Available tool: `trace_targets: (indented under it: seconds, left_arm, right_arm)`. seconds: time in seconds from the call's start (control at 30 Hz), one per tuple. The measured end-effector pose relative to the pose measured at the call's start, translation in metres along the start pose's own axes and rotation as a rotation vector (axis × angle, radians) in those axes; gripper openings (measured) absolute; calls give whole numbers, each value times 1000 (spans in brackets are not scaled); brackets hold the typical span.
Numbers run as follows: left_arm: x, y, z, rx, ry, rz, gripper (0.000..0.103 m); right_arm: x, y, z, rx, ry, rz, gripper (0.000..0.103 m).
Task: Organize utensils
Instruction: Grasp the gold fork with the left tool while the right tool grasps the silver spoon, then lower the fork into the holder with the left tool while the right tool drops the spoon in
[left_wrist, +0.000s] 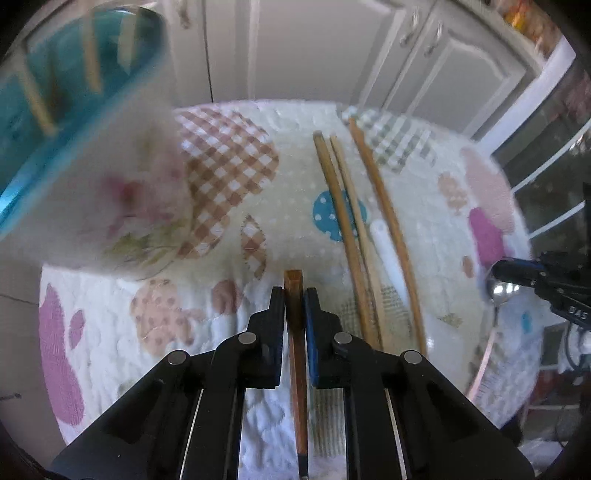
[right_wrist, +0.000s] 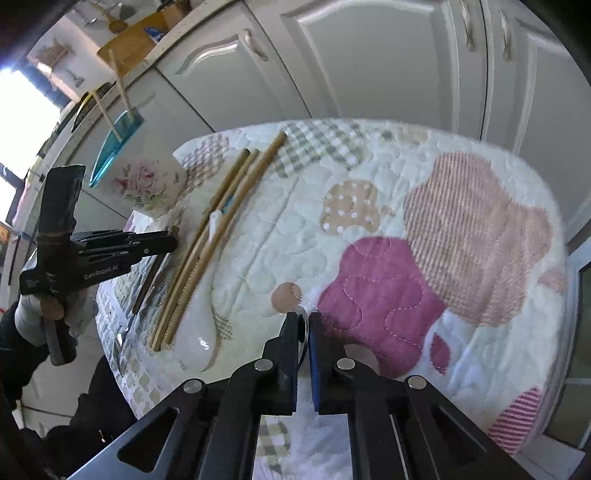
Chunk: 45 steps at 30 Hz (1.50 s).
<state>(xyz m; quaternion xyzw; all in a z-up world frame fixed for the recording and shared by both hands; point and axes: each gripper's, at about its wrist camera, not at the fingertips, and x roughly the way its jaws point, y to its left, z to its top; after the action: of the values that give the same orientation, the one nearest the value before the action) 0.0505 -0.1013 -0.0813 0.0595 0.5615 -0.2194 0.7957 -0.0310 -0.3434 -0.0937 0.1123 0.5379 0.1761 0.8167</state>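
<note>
White cabinet doors (right_wrist: 369, 62) back a quilted table (right_wrist: 461, 177); left gripper (left_wrist: 294, 295) pinches a dark chopstick (left_wrist: 295, 332) beside three bamboo chopsticks (left_wrist: 343, 221); right gripper (right_wrist: 303, 319) pinches a metal spoon (right_wrist: 303, 326).

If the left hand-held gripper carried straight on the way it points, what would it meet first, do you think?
Probably the quilted cloth itself: the left hand-held gripper, shut on a dark chopstick, points steeply down at bare cloth between the floral cup and the loose chopsticks. Depth is unclear.
</note>
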Motion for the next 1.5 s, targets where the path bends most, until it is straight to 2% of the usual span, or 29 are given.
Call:
trace_targets:
  seconds: [0.23,0.3,0.37,0.43,0.5,0.57,0.6,0.63,0.73,0.8,1.17,1.5]
  left_arm:
    - [-78,15,-11,-21,-148,-46,9]
    - [-92,16,-15,-29,-171,-55,9]
    - [-105,18,-21,-33,-194,-62,9]
    - [-115,15,-26,-35,-212,-66,9]
    - [-121,13,-30,-34,-226,-70,9]
    - [-131,14,-34,-36,-238,-69,9]
    - [-135,15,-35,-41,-242,-71,9]
    - [-138,16,-37,-47,-246,-72,9]
    - [-143,17,-39,-61,-259,-73,9]
    - [-150,17,-40,-66,-272,-82,9]
    - [-187,24,-39,-79,-358,-101,9]
    - [-222,36,-24,-95,-435,-96,9]
  right_arm:
    - [-50,24,15,-71,-77,-20,2]
    - [-54,29,18,-89,-83,-27,2]
    - [-49,30,16,-114,-85,-71,2]
    - [-38,27,10,-134,-67,-87,17]
    - [-22,22,4,-123,-16,-86,26]
    - [-7,14,-3,-104,17,-94,26]
    - [2,9,-7,-90,34,-93,22]
    - [11,4,-10,-69,56,-90,10]
    - [13,0,-14,-34,39,-67,5]
    - [1,6,-13,-41,19,-34,4]
    - [-65,35,3,-126,-71,-42,3]
    - [-106,81,48,-168,-207,20,3]
